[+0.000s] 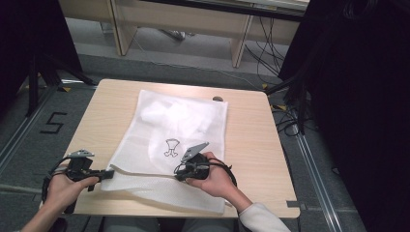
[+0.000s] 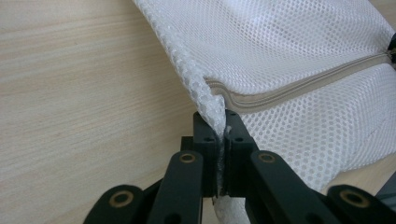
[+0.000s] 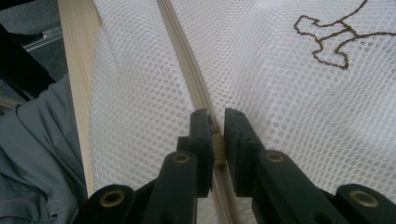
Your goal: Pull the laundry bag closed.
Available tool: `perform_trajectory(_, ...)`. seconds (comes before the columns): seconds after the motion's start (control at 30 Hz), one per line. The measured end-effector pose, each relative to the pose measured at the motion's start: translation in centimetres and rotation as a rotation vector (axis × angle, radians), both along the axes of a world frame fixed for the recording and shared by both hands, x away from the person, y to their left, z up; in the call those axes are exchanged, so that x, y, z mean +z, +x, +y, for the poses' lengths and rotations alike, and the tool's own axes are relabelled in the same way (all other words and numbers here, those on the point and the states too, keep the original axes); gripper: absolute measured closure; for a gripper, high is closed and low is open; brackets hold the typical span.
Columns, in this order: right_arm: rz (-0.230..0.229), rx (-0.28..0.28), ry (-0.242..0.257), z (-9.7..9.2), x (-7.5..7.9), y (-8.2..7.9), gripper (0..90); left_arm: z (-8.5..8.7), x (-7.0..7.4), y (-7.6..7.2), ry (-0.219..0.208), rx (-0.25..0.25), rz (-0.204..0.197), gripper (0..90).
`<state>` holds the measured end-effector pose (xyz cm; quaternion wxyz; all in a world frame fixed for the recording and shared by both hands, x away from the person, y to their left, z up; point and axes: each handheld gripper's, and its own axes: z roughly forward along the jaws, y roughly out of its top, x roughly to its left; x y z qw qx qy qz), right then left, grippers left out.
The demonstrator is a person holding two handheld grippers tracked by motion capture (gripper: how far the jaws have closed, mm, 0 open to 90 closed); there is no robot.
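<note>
Your left hand-held gripper (image 2: 222,135) is clamped on the corner of the white mesh zip bag (image 1: 169,140), flat on the light wood worktop (image 1: 251,140). Your right hand-held gripper (image 3: 216,133) pinches the beige zipper (image 3: 194,88) pull. Pull crooked and mesh may jam or slip free.

- Between the left gripper (image 2: 223,135) pads, the pinched corner of the white mesh bag (image 2: 289,56) is hidden; how deep it reaches cannot be told.
- Between the right gripper (image 3: 217,135) pads, the beige zipper (image 3: 187,65) disappears; whether they hold its pull or only the tape cannot be told.
- Beyond those fingers, the brown outline print (image 3: 334,39) is cut by the picture's edge.
- A small dark object (image 1: 218,99) past the bag's far edge is too small to identify.
</note>
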<state>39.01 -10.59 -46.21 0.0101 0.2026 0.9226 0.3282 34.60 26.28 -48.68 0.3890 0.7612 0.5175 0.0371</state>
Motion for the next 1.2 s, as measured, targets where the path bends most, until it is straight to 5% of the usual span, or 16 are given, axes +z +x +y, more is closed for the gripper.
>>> perform_trajectory(1.03, 0.012, -0.002, 0.010, -1.4, 0.1, -0.3, 82.8, 0.1, 0.0, 0.0, 0.018, -0.009, -0.002, 85.7)
perform_trajectory(1.2, 0.009, 0.001, 0.010, -1.6, 0.1, -0.3, 82.8, -0.2, -0.1, 0.1, 0.003, 0.020, -0.002, 85.6)
